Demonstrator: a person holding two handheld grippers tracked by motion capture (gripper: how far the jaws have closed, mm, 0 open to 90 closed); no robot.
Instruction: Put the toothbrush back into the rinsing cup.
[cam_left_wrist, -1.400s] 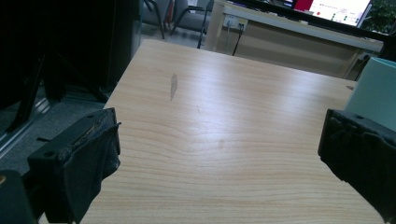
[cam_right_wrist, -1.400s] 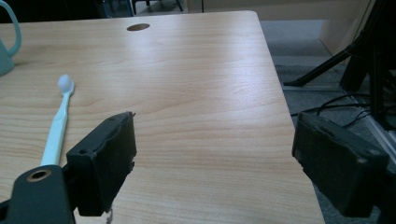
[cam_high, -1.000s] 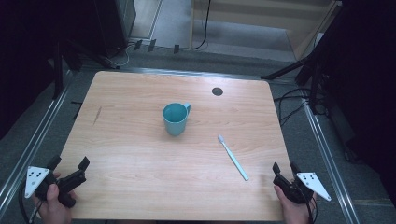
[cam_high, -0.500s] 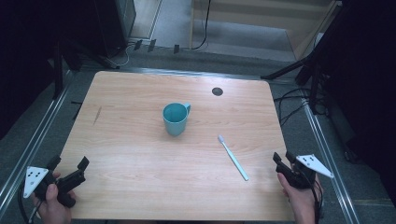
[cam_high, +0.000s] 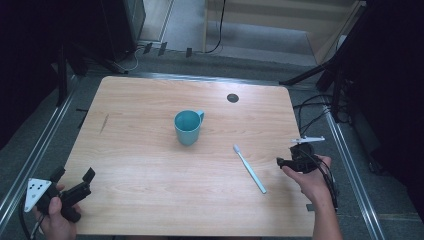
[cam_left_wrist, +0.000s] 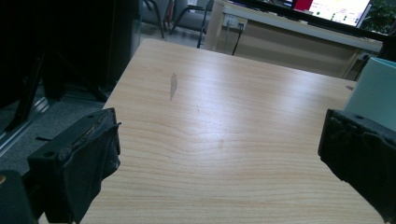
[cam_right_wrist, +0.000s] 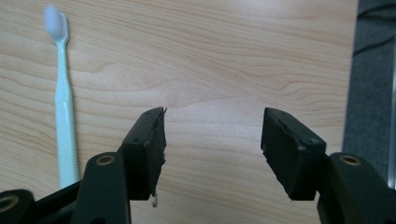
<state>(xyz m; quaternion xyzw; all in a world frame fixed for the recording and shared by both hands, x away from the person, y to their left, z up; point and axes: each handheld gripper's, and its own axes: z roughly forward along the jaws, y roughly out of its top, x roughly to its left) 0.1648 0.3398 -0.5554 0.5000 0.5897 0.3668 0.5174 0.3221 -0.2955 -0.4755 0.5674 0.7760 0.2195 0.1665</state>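
The right tool (cam_high: 290, 159) hangs low over the pale wooden worktop (cam_high: 150, 165) at about four o'clock from its centre, jaws spread wide with nothing between them. In the right gripper view the same tool (cam_right_wrist: 212, 149) looks down on bare wood, and the slim pale-green plastic toothbrush with white bristles (cam_right_wrist: 63, 100) lies off to its ten o'clock side, not between the jaws. That placement reads as an approach: the hand is brought close beside the brush, jaws open, probably to line up on the handle.

In the high view the toothbrush (cam_high: 249, 168) lies flat on the worktop, bristle end toward eleven o'clock, handle end toward five, just beside the right tool and apart from it.

The left tool (cam_high: 70, 187) sits at the worktop's seven o'clock corner, jaws also wide apart and empty, held back in the hand as if waiting. Its own view shows the left tool (cam_left_wrist: 219, 154) aimed across the wood.

The teal ceramic mug (cam_high: 188, 127) stands upright near the centre, handle toward one o'clock, well apart from both tools. Its inside looks empty.
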